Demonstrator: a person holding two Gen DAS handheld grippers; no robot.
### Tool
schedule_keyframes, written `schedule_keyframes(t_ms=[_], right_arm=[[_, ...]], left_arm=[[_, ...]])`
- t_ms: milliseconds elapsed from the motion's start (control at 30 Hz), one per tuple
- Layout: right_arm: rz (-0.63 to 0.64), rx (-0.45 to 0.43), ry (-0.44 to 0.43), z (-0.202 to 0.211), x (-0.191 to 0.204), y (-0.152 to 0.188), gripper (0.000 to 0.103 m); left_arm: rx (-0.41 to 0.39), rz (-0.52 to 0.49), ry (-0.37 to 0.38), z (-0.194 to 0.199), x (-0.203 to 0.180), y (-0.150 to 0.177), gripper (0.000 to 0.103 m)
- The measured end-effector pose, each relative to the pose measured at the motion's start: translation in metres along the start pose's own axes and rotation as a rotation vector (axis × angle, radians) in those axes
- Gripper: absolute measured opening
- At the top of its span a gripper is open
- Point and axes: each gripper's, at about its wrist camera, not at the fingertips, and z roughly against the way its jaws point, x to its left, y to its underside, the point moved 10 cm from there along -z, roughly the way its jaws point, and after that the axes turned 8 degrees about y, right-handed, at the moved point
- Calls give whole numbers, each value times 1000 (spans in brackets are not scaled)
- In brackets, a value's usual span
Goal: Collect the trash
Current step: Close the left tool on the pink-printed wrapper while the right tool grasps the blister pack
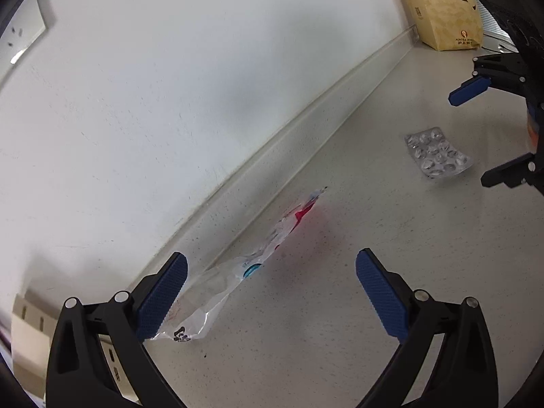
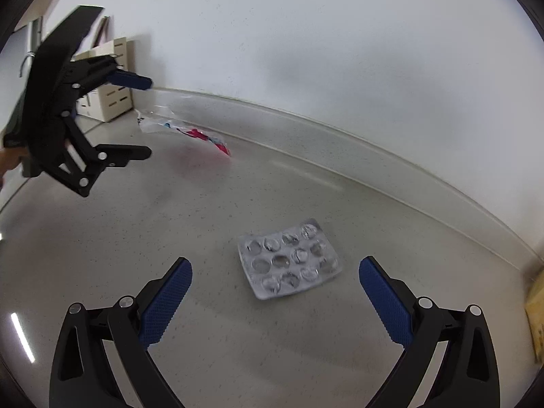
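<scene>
A clear plastic wrapper [image 1: 238, 272] with red and blue print lies on the pale counter by the wall. My left gripper [image 1: 272, 302] is open and hovers over it; the wrapper's near end lies by the left finger. A used silver blister pack [image 2: 289, 258] lies flat on the counter. My right gripper [image 2: 275, 302] is open just short of it, the pack lying ahead between the fingers. The pack also shows in the left wrist view [image 1: 437, 156], with the right gripper [image 1: 476, 136] open beside it. In the right wrist view the left gripper [image 2: 149, 117] sits near the wrapper [image 2: 183, 131].
A tan paper bag [image 1: 442, 6] stands against the wall at the far right end of the counter. A cream slotted holder [image 2: 112, 85] stands at the left end. The white wall and its low backsplash [image 2: 340, 142] run along the counter's back.
</scene>
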Motion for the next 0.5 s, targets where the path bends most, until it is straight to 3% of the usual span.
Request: schedule_keyframes(t_ms=[67,133,300,500], right_arm=[[31,18,-84,-6,2,1,99],[106,28,-108,-11,4,1,99],[184,52,-92,-30,5,-7,99],[170,109,-170,-40,0,-1,99]], left_arm=[[9,-22,25,-7,3,1,99],[33,-33,46,-16,8,4,99],[56,-10,80,-28,18,4,99],[52,1,107,-37,27,5,99]])
